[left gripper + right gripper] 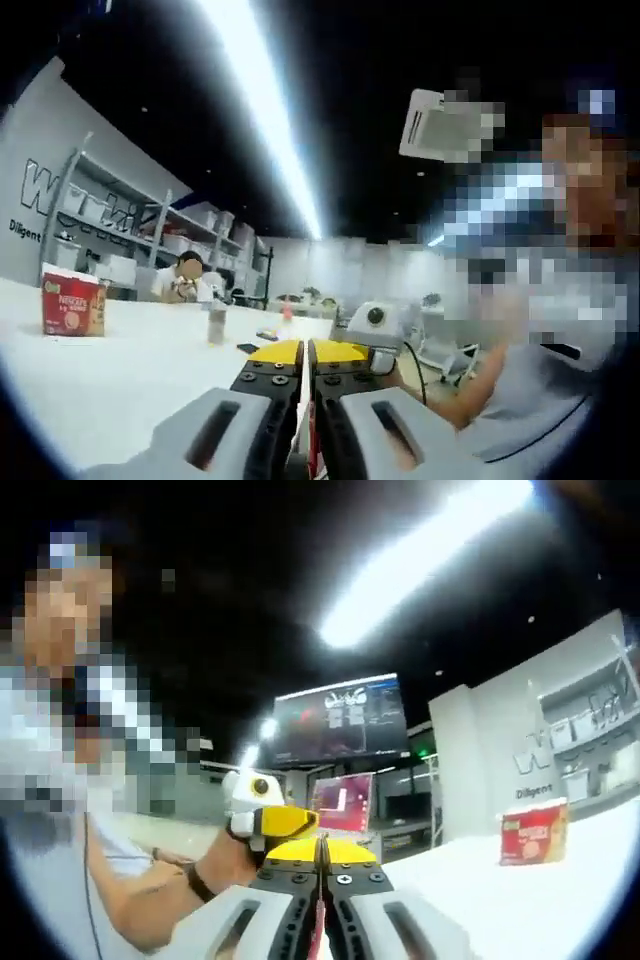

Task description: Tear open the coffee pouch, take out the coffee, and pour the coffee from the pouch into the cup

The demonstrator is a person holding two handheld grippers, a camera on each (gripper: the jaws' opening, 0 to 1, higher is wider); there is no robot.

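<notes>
Left gripper view is looking along its own left gripper (304, 352), whose 2 yellow-tipped jaws are pressing together at 6 o'clock. A thin red and white strip is showing in the seam between them low down; it is too narrow to say whether it is the coffee pouch (312, 455), though it seems to be. A white table (130, 370) is spreading out at 8 o'clock, carrying a red box (72, 305) at 9 o'clock with printing too blurred to read. Near the centre a small bottle (217, 322) is standing, hard to make out. A seated person (185, 278) is sitting behind the table by grey shelving (130, 225). At 4 o'clock the right gripper (372, 345) is coming in, held by a forearm (450, 395); its jaws are hidden here.

Right gripper view is showing its own right gripper (322, 852) with jaws closing tight at 6 o'clock, and a thin red sliver (318, 935) is lying pinched in the seam, mostly hidden. Just beyond at 7 o'clock, the left gripper (285, 822) is sitting in a hand (225, 860), its yellow tips touching the right one's tips. At 3 o'clock the red box (533, 832) is standing on the table (520, 900). At 12 o'clock a dark monitor (340, 718) is glowing, its text unreadable.
</notes>
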